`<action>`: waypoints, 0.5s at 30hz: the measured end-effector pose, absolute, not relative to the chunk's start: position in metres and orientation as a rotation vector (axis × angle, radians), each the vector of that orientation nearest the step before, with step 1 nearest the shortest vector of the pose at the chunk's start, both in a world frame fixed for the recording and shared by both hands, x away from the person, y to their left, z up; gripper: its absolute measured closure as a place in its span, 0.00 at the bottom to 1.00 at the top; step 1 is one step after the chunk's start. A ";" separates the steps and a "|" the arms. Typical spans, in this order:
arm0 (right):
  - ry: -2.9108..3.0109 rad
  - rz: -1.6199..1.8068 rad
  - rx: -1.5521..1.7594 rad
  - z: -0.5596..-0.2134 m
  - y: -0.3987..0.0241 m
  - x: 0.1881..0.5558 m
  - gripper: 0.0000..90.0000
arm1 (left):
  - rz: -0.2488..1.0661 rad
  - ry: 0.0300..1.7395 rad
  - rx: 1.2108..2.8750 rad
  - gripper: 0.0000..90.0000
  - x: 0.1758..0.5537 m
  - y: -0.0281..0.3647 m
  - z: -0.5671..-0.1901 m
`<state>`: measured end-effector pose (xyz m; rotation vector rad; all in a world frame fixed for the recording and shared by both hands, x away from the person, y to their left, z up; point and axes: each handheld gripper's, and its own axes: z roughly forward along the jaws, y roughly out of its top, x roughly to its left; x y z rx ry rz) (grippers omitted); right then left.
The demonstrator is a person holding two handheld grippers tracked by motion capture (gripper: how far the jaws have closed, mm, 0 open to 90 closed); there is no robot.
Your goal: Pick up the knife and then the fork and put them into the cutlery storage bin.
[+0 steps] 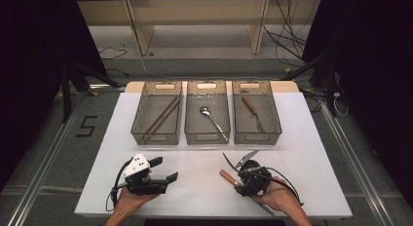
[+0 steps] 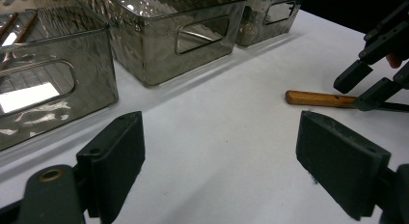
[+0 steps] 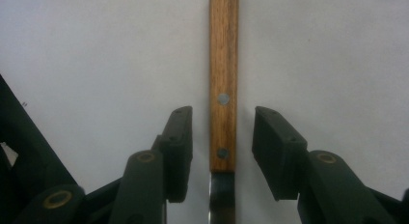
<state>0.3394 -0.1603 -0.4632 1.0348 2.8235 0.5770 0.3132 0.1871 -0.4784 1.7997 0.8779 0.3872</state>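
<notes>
Right tool: my jaws stand spread on either side of the wooden handle of a knife, close to its rivets but with a gap on each side, so nothing is pinched yet. I line up along the handle because that is the thick, grippy part; the blade end runs back under me.
Knife: it lies flat on the white table, near my edge, right of centre and well apart from the trays. In the left gripper view its handle points toward my other tool.
Left tool: jaws spread wide and holding nothing, resting low over bare table on my left. I judge it waits there so as not to crowd the pick.
Trays: three clear bins sit side by side across the far half of the table. The left tray holds chopsticks, the middle tray a spoon, the right tray a wooden-handled utensil much like mine.
Why sorted so: each bin seems to keep one kind of cutlery, so I guess this knife belongs in the right one.
Next need: bring the jaws together squarely on the handle, then lift level.
Risk: a thin flat handle may twist or slip if I catch it off-centre.
</notes>
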 end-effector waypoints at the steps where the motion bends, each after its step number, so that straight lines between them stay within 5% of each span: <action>1: 2.824 0.568 1.030 -0.463 -0.160 0.340 0.67 | 0.388 0.878 1.800 0.19 0.313 0.187 -0.478; 15: 2.832 0.445 0.945 -0.466 -0.152 0.338 0.78 | 0.387 0.873 1.803 0.19 0.313 0.186 -0.479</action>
